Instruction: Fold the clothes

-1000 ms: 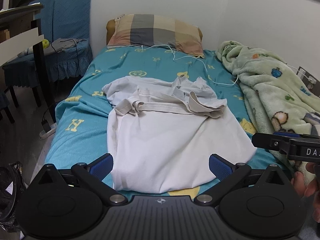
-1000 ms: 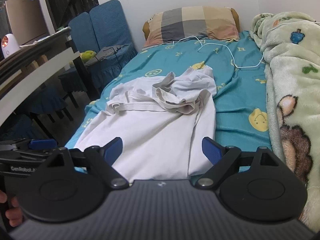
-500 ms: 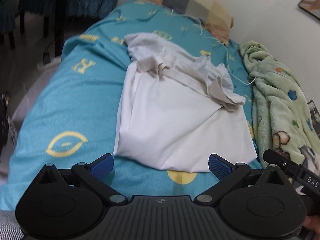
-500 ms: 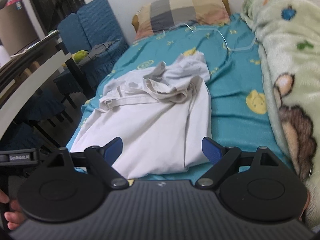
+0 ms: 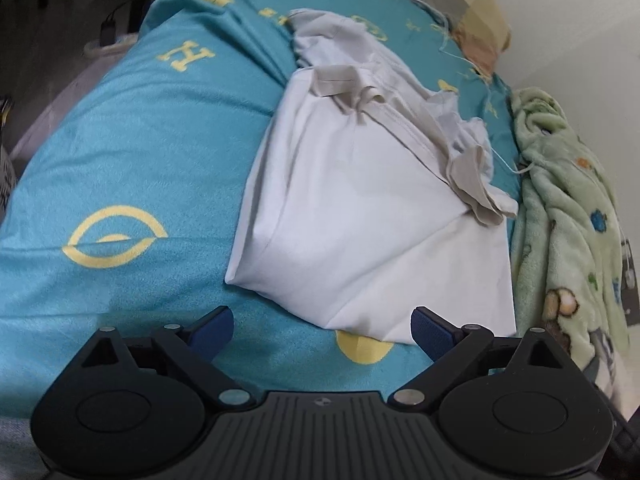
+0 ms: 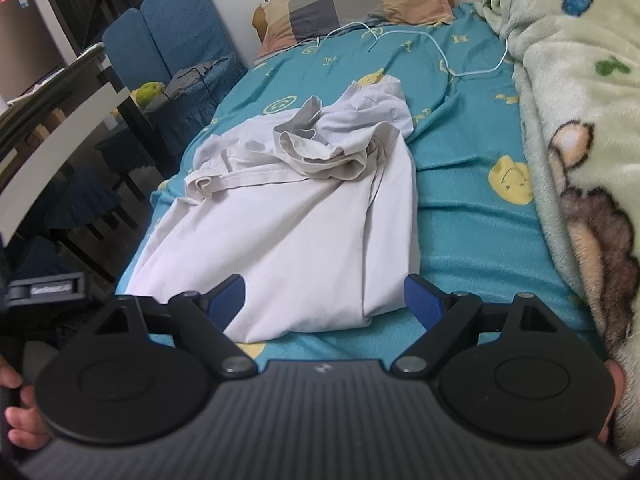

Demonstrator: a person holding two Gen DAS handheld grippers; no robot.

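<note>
Left tongs [image 5: 322, 326] now nearer shirt [image 5: 360, 216]

Bed [image 6: 460, 216], teal sheet — white garment [image 6: 288, 236] centre, pillow [image 6: 360, 0] at head, green blanket [image 6: 580, 120] along right, white cable [image 6: 440, 52].

Left gripper [image 5: 322, 330] has tilted down toward the shirt [image 5: 360, 216] — right gripper [image 6: 323, 298] too (slightly).

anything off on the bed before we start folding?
The white shirt isn't flat: its far end is bunched in a crumpled heap. A white cable trails loose across the sheet beyond it. Both claws are open, holding nothing.
</note>
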